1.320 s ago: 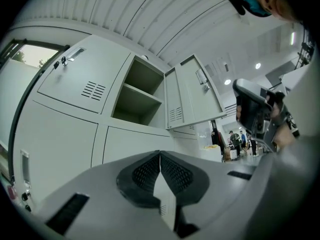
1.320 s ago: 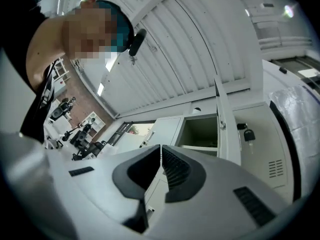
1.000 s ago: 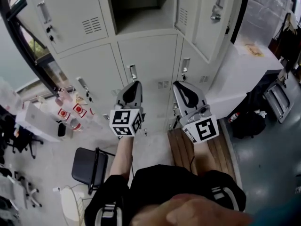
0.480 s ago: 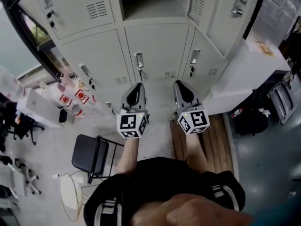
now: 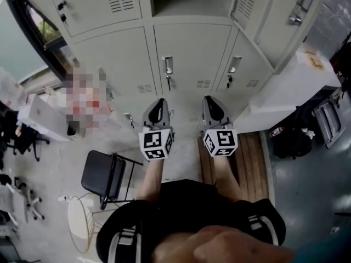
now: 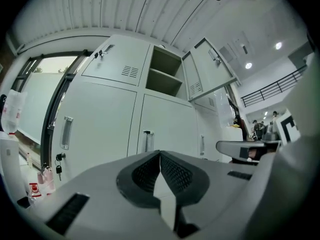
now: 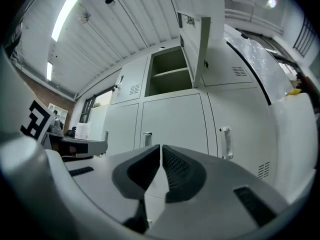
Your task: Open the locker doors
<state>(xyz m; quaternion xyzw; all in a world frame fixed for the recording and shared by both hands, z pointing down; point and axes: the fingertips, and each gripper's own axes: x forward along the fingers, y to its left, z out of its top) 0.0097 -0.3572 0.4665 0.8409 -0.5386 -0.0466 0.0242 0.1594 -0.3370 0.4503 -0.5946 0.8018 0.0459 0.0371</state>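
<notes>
we've dropped the left gripper (image 5: 158, 101) and right gripper (image 5: 209, 99) from the open top locker (image 5: 189, 1) to the closed middle doors (image 5: 193, 48), likely next; both sets of jaws pinched together, holding nothing.

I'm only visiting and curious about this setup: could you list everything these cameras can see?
lockers: one bank, pale grey, straight ahead
open locker door: one, pale grey, top row, swung out to the right
folding chair: one, black, on the floor at left
slatted wooden board: one, brown, on the floor at right
table: one, white, right of the lockers
bag: one, black, on the floor by the table
left gripper: one, grey, jaws together, empty
right gripper: one, grey, jaws almost together, empty
</notes>
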